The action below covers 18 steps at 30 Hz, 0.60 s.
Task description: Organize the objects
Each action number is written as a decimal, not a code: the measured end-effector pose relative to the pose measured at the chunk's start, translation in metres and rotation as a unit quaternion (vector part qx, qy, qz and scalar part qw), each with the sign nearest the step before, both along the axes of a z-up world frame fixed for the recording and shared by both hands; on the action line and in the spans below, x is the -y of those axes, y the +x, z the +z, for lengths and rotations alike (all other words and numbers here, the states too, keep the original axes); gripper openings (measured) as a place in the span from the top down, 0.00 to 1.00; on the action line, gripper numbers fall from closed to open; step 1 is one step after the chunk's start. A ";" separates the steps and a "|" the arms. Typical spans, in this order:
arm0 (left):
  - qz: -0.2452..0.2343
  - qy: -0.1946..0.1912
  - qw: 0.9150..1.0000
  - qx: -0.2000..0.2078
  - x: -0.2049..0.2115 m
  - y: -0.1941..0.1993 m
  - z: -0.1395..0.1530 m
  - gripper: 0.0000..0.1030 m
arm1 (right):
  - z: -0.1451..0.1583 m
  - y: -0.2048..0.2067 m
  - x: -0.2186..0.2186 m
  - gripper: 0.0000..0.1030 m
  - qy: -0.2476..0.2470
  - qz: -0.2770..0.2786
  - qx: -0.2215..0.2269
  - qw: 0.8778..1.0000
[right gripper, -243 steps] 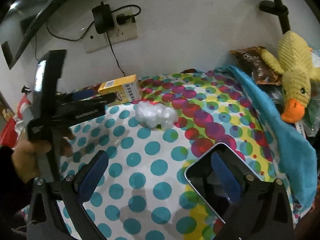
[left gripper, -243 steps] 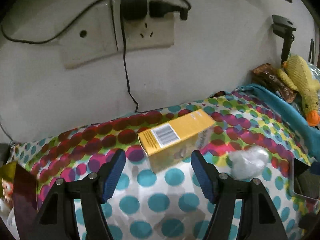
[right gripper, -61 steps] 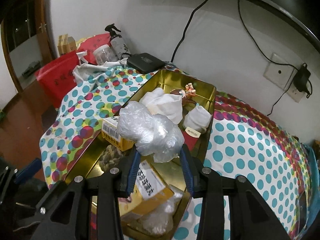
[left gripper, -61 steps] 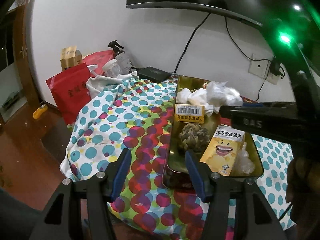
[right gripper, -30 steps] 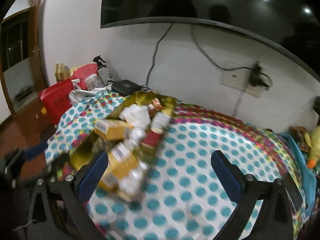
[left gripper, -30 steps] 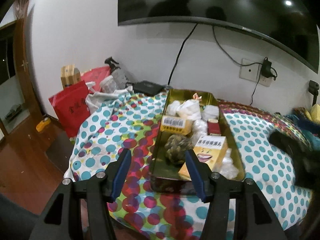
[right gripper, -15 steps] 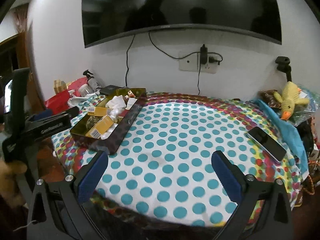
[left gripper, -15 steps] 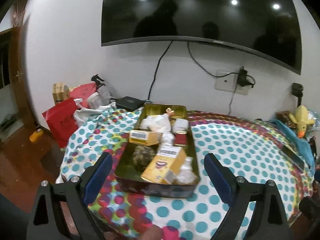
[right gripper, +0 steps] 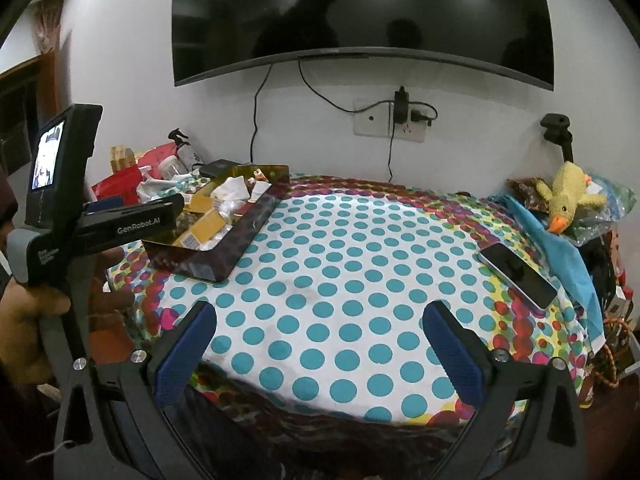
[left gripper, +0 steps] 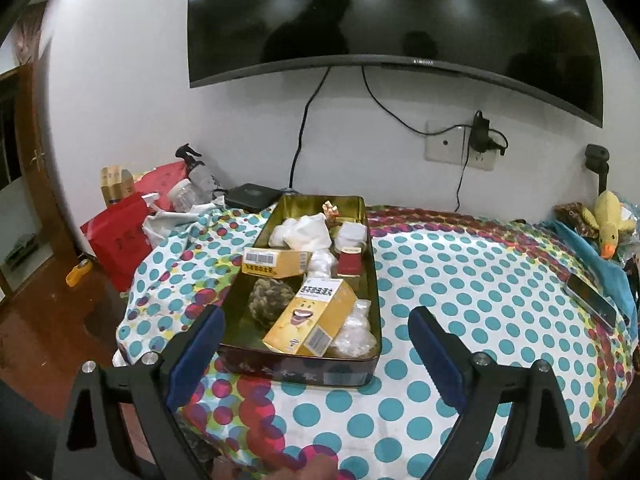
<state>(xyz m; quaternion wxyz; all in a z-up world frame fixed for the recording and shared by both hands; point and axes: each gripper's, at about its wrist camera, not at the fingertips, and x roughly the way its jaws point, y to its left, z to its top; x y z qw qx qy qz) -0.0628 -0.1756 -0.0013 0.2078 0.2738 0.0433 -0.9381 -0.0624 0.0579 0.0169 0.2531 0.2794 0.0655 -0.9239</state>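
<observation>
both grippers now pulled back off the table edge — a second ago they sat close over the tin (left gripper: 362, 240). left gripper (left gripper: 316, 344) has spread from half-closed to wide, nothing between the jaws; right gripper (right gripper: 320, 344) wide too, empty. the yellow box (left gripper: 310, 322), the plastic wad (left gripper: 356, 330) and the other small items lie inside the tin at the table's left end. phone (right gripper: 518, 274) alone left on the dotted cloth (right gripper: 340, 280) — sorting looks nearly done.

Gold tin (left gripper: 276, 216) holding yellow boxes (left gripper: 310, 322) and white bags (left gripper: 304, 230), on a white tablecloth (left gripper: 460, 280) with teal, red and purple dots; beside it, a yellow toy duck (right gripper: 564, 192).
</observation>
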 end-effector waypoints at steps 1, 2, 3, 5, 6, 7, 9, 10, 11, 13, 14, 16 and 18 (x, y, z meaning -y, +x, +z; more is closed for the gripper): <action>0.000 -0.001 1.000 0.002 0.000 -0.002 -0.002 0.08 | -0.002 -0.001 0.001 0.00 0.000 -0.001 0.001 1.000; 0.003 0.000 1.000 0.005 0.001 -0.003 -0.004 0.08 | -0.002 -0.003 0.004 0.00 0.000 -0.001 0.002 1.000; 0.006 0.003 1.000 0.006 0.002 -0.003 -0.005 0.08 | -0.002 -0.006 0.009 0.00 0.004 0.001 0.004 1.000; 0.013 0.004 1.000 -0.001 0.005 0.001 -0.004 0.08 | 0.000 -0.012 0.029 0.00 0.043 -0.012 -0.016 0.999; 0.021 -0.001 1.000 -0.003 0.007 0.004 -0.003 0.08 | 0.000 -0.015 0.040 0.00 0.064 -0.023 -0.030 0.997; 0.026 -0.002 1.000 -0.004 0.009 0.006 -0.003 0.08 | -0.001 -0.021 0.053 0.00 0.082 -0.028 -0.035 0.996; 0.033 -0.002 0.999 -0.004 0.016 0.012 -0.003 0.08 | -0.003 -0.036 0.075 0.00 0.092 -0.025 -0.016 0.995; 0.039 -0.004 0.999 -0.003 0.019 0.014 -0.003 0.08 | -0.001 -0.040 0.083 0.00 0.086 -0.025 -0.018 0.996; 0.052 -0.008 0.999 -0.001 0.023 0.016 -0.003 0.08 | 0.002 -0.041 0.090 0.00 0.087 -0.029 -0.026 0.995; 0.074 -0.013 0.997 -0.003 0.030 0.022 -0.001 0.08 | 0.007 -0.043 0.114 0.00 0.111 -0.040 -0.053 0.992; 0.091 -0.020 0.996 -0.003 0.033 0.024 0.001 0.08 | 0.007 -0.045 0.129 0.00 0.127 -0.042 -0.061 0.989; 0.118 -0.025 0.993 -0.006 0.045 0.028 0.003 0.08 | 0.007 -0.048 0.150 0.01 0.137 -0.046 -0.060 0.988; 0.119 -0.005 0.993 -0.009 0.059 0.031 0.003 0.08 | 0.009 -0.049 0.160 0.01 0.129 -0.043 -0.052 0.989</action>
